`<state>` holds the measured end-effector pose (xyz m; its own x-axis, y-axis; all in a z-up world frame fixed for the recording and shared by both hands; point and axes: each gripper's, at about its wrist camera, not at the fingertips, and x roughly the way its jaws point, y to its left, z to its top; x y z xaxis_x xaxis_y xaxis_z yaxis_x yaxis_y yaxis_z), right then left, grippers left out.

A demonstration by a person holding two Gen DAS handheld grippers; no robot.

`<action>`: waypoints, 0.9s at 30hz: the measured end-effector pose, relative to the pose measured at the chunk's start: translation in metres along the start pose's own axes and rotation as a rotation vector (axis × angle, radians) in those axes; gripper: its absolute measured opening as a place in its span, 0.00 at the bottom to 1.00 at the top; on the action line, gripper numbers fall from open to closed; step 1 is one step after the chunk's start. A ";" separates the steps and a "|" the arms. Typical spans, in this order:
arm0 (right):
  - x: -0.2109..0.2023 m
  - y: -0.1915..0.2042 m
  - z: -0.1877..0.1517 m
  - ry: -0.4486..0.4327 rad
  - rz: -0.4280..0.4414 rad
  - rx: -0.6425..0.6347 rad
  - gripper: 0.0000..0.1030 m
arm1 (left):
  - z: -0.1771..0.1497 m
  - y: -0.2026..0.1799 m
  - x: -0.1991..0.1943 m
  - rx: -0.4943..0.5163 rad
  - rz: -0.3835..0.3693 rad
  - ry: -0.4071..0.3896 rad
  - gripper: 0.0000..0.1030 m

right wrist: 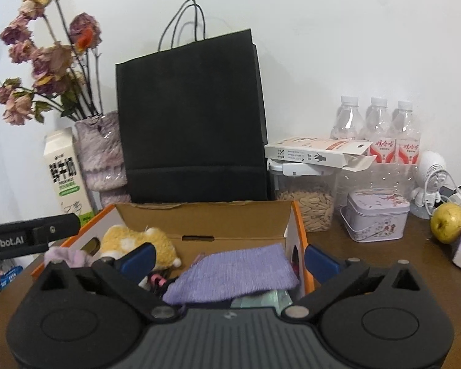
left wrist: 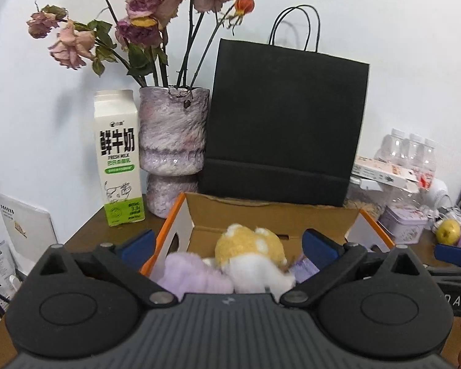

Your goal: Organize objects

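An open cardboard box [left wrist: 261,215] with orange-edged flaps stands on the brown table; it also shows in the right wrist view [right wrist: 206,218]. Inside lie a yellow-and-white plush toy [left wrist: 249,255], a lilac fluffy item [left wrist: 193,273] and a purple knitted cloth [right wrist: 236,270]. The plush [right wrist: 138,241] lies at the box's left end. My left gripper [left wrist: 229,247] is open and empty, its blue pads either side of the plush, just above the box. My right gripper [right wrist: 229,258] is open and empty over the cloth at the box's right end.
Behind the box stand a black paper bag [left wrist: 285,123], a fuzzy vase of dried roses [left wrist: 172,135] and a milk carton [left wrist: 118,156]. To the right are water bottles [right wrist: 378,129], a seed jar [right wrist: 307,203], a lilac tin [right wrist: 375,215] and a yellow apple [right wrist: 447,221].
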<state>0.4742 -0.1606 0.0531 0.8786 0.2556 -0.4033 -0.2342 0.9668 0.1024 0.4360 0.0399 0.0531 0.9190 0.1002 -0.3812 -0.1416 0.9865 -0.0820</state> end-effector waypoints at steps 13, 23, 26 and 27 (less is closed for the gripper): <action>-0.128 0.028 -0.025 0.016 0.012 -0.037 1.00 | -0.034 0.023 -0.124 0.003 -0.050 0.080 1.00; -0.193 0.041 -0.060 0.037 0.033 -0.037 1.00 | -0.068 0.032 -0.186 0.033 -0.038 0.124 1.00; -0.201 0.043 -0.067 0.049 0.033 -0.037 1.00 | -0.075 0.035 -0.194 0.032 -0.032 0.133 1.00; -0.203 0.043 -0.069 0.051 0.033 -0.037 1.00 | -0.077 0.037 -0.195 0.030 -0.031 0.138 1.00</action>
<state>0.2574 -0.1711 0.0768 0.8477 0.2862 -0.4466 -0.2791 0.9566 0.0834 0.2232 0.0466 0.0538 0.8633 0.0535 -0.5019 -0.1016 0.9924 -0.0691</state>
